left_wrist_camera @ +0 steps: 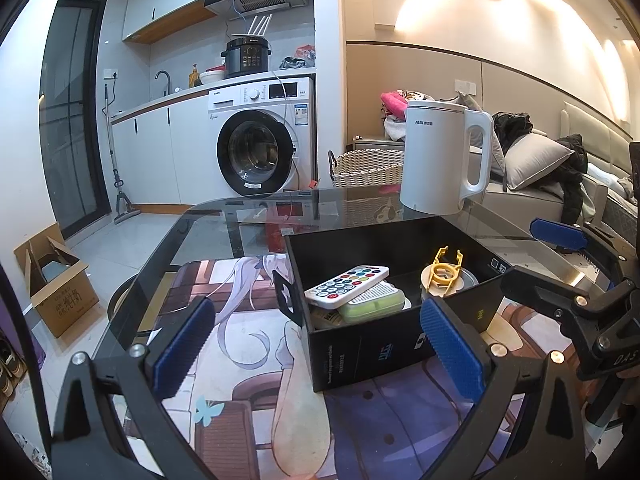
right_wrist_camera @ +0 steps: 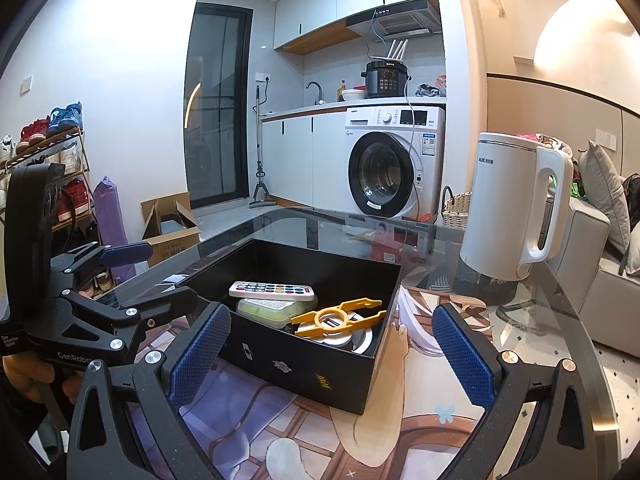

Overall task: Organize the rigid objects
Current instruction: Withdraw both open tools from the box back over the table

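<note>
The black box [left_wrist_camera: 372, 344] sits on the printed mat [left_wrist_camera: 248, 360] on the glass surface [left_wrist_camera: 224, 220], just ahead of both claws and between them. Inside it a white remote [left_wrist_camera: 347, 286] with coloured buttons lies on top of a pale green case [left_wrist_camera: 374, 304], and a yellow plastic tool [left_wrist_camera: 443, 271] rests on a round metal-rimmed object [right_wrist_camera: 352, 336]. What lies under the green case is hidden by the box's near wall, and the round object is mostly covered by the yellow tool, so it is hard to say what it is.

The left claw [left_wrist_camera: 320, 354] is spread wide with nothing between its blue pads [left_wrist_camera: 182, 344]; the box's near corner lies ahead of its right pad. The right claw [right_wrist_camera: 334, 358] is likewise wide open and empty, the box lying beyond the gap between its pads.

From the left wrist, the yellow tool stands foreshortened and the right claw shows at the frame's right edge, cut off. The right wrist shows the tool's full length across the round object, and the left claw at the far left with part of a hand [right_wrist_camera: 28, 376] beneath it, mostly hidden.

A white kettle [left_wrist_camera: 444, 156] stands on the surface beyond the box, well apart from both claws. The right view alone shows a shoe rack [right_wrist_camera: 52, 168]; both show the washing machine [left_wrist_camera: 264, 140].
</note>
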Available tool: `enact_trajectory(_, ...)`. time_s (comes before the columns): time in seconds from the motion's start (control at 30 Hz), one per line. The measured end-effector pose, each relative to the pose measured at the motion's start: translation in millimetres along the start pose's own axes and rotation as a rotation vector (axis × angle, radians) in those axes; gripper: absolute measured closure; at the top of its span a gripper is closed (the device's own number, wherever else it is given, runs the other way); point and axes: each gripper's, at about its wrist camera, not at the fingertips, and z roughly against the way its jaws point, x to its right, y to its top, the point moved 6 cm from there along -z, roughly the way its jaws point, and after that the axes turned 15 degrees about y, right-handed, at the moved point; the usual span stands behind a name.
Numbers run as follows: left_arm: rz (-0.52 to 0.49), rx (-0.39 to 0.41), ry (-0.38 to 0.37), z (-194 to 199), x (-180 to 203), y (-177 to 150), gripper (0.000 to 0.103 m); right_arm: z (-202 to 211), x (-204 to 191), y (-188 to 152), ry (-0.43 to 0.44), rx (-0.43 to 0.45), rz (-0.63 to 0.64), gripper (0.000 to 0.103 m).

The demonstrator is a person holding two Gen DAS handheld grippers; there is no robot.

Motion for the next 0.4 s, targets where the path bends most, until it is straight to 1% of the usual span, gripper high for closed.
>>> enact_trajectory(0.4, 0.003, 0.006, 0.004, 0.7, -0.6, 1.8, 0.000, 1.2, 0.4, 0.5, 0.000, 0.001, 0.001, 0.001)
